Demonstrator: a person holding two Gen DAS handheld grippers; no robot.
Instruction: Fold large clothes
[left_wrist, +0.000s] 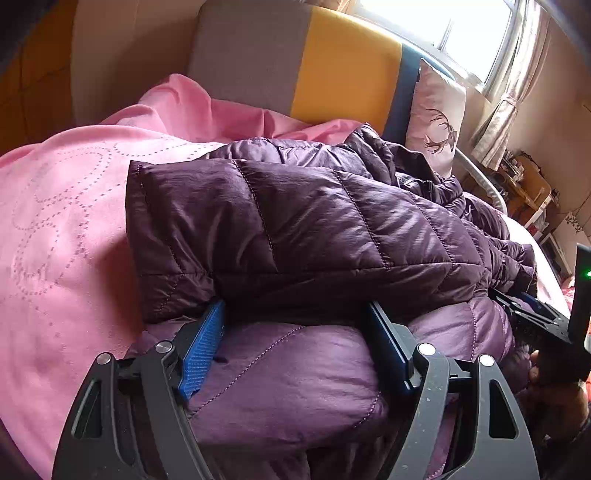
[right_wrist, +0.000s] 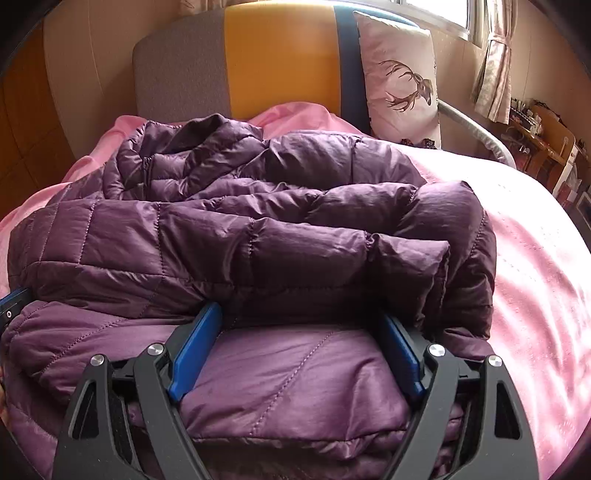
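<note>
1. Your task piece is a purple quilted puffer jacket (left_wrist: 303, 221), lying partly folded on the pink bedspread (left_wrist: 66, 221) of a bed, with its bulk towards the headboard (left_wrist: 343, 66).
2. A darker, shinier layer of the jacket lies doubled over a paler, matte layer nearest you; the fold edge runs across both wrist views just past the fingertips.
3. Your left gripper (left_wrist: 295, 325) has its jaws spread wide. The blue pads (left_wrist: 201, 354) rest on the paler layer, tips at the edge of the folded-over part. The fabric between them lies flat and unpinched, so nothing is gripped.
4. Your right gripper (right_wrist: 299, 328) is likewise spread wide, pads on the same paler layer, tips tucked against the fold edge. Nothing is clamped there either.
5. In the right wrist view a sleeve cuff (right_wrist: 410, 266) lies across the top of the folded part, on the right side of the jacket, with the collar and zip (right_wrist: 147, 173) bunched further back.
6. Your right gripper's body shows at the right edge of the left wrist view, beside the jacket, with a small green light on it.
7. A deer-print pillow (right_wrist: 399, 77) leans upright against the headboard, behind the jacket and apart from it.
8. A curtained window (left_wrist: 461, 37) and cluttered wooden furniture (right_wrist: 546, 140) stand beyond the bed on the right.
</note>
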